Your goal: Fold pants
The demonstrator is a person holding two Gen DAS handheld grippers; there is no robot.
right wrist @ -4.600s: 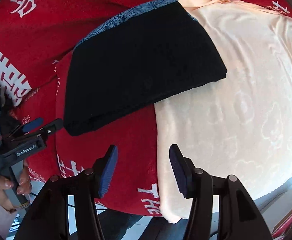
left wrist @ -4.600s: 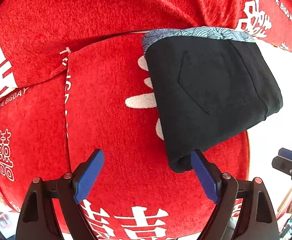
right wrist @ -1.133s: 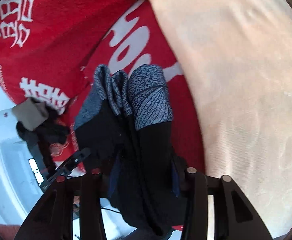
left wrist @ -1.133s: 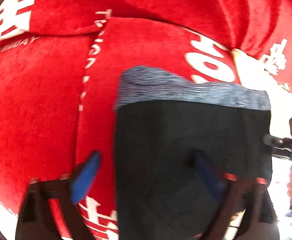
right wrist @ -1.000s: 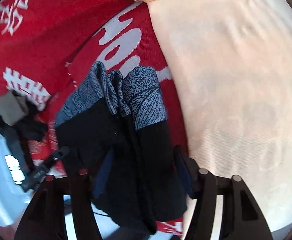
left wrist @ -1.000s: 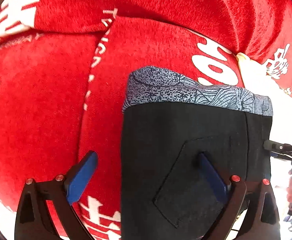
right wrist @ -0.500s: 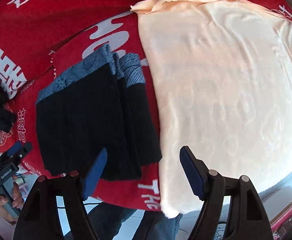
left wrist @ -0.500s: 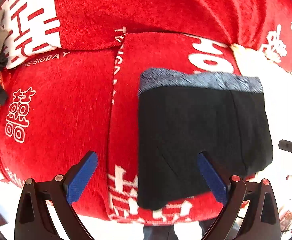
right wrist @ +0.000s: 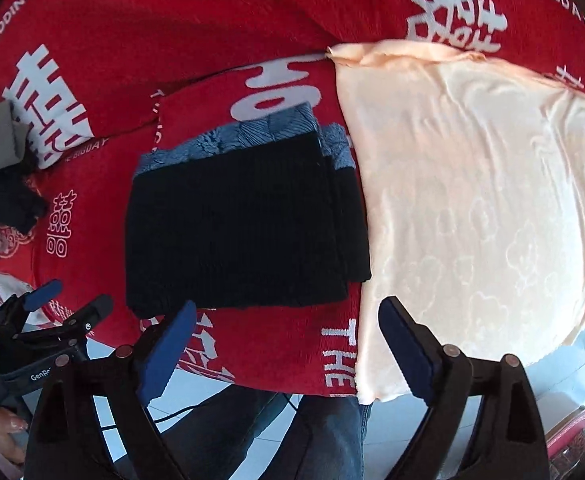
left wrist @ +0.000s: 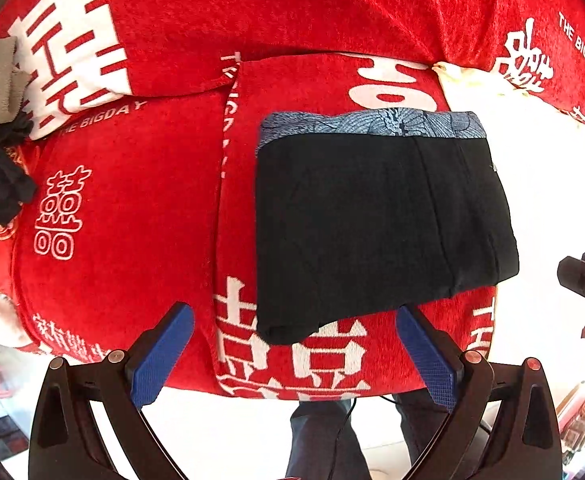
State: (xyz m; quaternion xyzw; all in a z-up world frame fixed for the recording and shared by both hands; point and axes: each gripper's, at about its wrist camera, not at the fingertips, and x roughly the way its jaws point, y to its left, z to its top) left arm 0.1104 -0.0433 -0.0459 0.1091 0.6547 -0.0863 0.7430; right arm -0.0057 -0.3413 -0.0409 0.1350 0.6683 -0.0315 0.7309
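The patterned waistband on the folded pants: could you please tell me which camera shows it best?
The left wrist view: the blue-grey waistband runs as one flat, unbroken strip along the far edge of the black pants. The right wrist view shows it slanted and smaller, with stacked layers at its right end.

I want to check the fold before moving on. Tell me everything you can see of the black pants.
The black pants lie folded into a compact, roughly rectangular stack, flat on the red blanket. The fabric looks dark and matte; a blue-grey patterned waistband runs along the far edge. Stacked layers show at the right side, next to the peach cloth. Neither open gripper touches them.
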